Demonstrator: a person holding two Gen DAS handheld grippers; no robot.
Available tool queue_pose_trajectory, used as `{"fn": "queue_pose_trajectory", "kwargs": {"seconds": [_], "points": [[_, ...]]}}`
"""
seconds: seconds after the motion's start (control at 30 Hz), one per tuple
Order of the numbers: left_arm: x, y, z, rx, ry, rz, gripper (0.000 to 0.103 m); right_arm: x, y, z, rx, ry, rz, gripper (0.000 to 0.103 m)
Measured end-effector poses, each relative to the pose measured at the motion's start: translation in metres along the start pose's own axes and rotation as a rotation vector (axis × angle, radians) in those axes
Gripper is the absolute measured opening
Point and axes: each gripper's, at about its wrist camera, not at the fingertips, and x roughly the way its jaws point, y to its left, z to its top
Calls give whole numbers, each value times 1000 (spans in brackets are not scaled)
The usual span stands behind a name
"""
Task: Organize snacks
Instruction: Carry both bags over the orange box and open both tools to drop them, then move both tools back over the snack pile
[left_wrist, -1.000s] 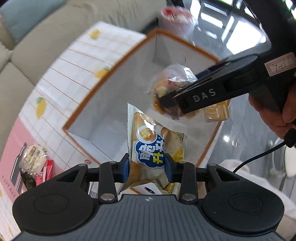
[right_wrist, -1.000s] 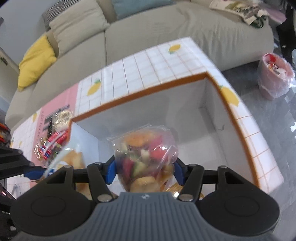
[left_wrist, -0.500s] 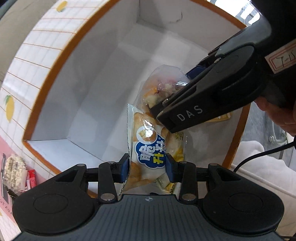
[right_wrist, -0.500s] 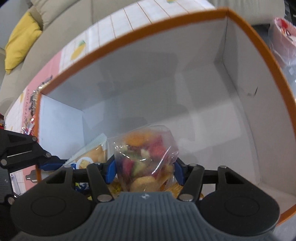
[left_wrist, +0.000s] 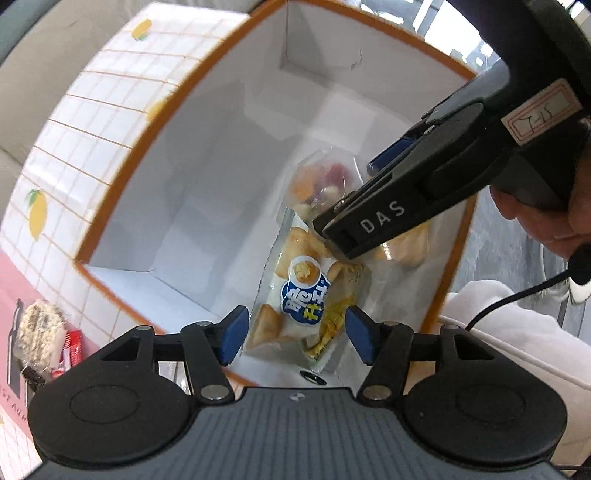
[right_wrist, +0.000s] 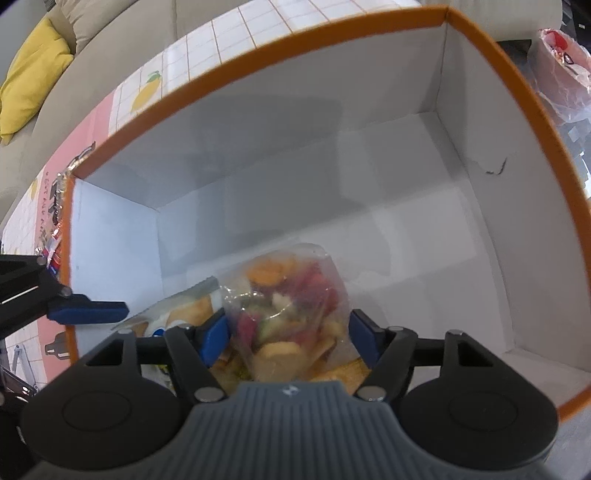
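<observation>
A white box with an orange rim (left_wrist: 207, 184) (right_wrist: 295, 147) fills both views. In it lies a blue-labelled cracker packet (left_wrist: 303, 291) (right_wrist: 173, 314). My left gripper (left_wrist: 295, 334) points down over it, its jaws opening, the blue pads clear of the packet's sides. A clear bag of colourful mixed snacks (right_wrist: 288, 295) (left_wrist: 321, 181) rests partly on that packet. My right gripper (right_wrist: 290, 336) straddles the bag, its jaws opening with small gaps at the pads. One of its black fingers (left_wrist: 388, 214) crosses the left wrist view.
More yellow packets (left_wrist: 410, 240) lie on the box floor under the right gripper. Loose snacks (left_wrist: 37, 332) sit on the lemon-print tablecloth (left_wrist: 74, 129) left of the box. A sofa with a yellow cushion (right_wrist: 29, 74) stands behind, a pink bin bag (right_wrist: 565, 55) to the right.
Both grippers have sunk into the box. The left jaws have spread and let go of the cracker packet. The right jaws have widened around the clear bag, which now rests on the packets.
</observation>
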Motion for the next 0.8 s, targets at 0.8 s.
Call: {"fn": "queue_pose_trajectory", "kwargs": {"seconds": [0.8], "points": [[-162,-19,-125,-518,-501,260,70,-131,88,-98,-170,-456,71,62]]}}
